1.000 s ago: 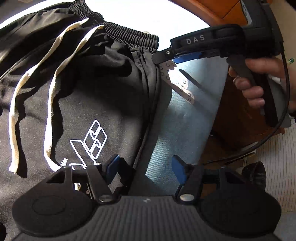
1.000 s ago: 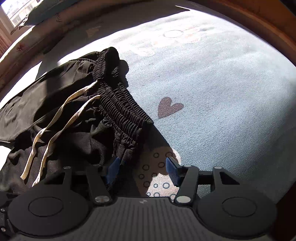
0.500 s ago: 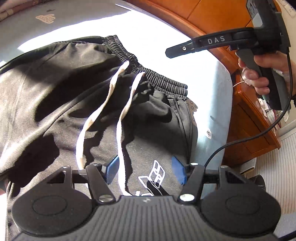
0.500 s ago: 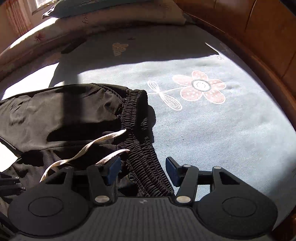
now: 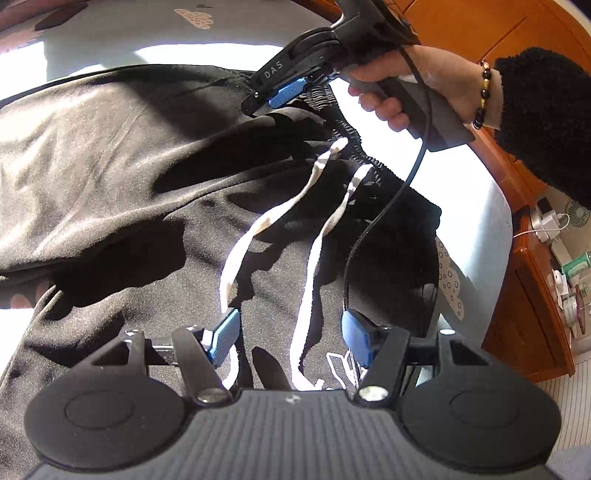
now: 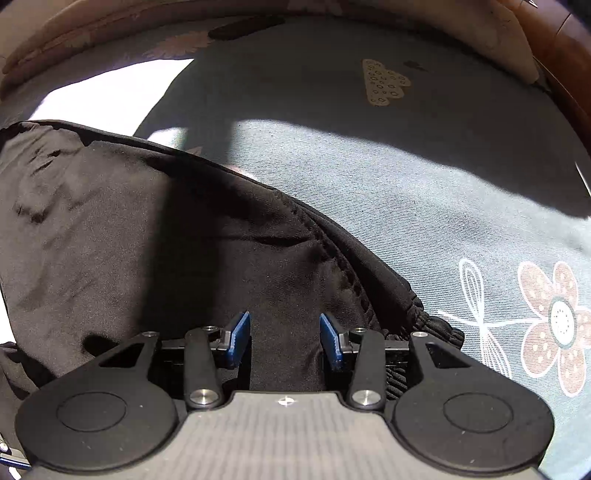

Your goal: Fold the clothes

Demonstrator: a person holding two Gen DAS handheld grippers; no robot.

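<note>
Black trousers (image 5: 122, 177) with an elastic waistband (image 5: 351, 136) and two white drawstrings (image 5: 314, 251) lie spread on the bed. Low over the cloth near the drawstring ends and a white logo, my left gripper (image 5: 290, 338) is open and holds nothing. A hand carries my right gripper (image 5: 291, 92) at the far end of the waistband. In the right wrist view my right gripper (image 6: 284, 339) hangs over the black fabric (image 6: 147, 258) beside the gathered waistband (image 6: 436, 328). Its jaws are closing, with cloth showing between the pads but not pressed by them.
A blue-grey bedsheet (image 6: 406, 177) with flower prints (image 6: 557, 321) covers the bed. Pillows (image 6: 110, 33) lie along the far end. A wooden bed frame and nightstand (image 5: 532, 295) with a charger and small items stand at the right. The right gripper's cable (image 5: 384, 210) hangs over the trousers.
My right gripper swept from the near waistband corner to the far one and its jaws narrowed. My left gripper shifted from the trousers' edge onto the cloth by the drawstrings.
</note>
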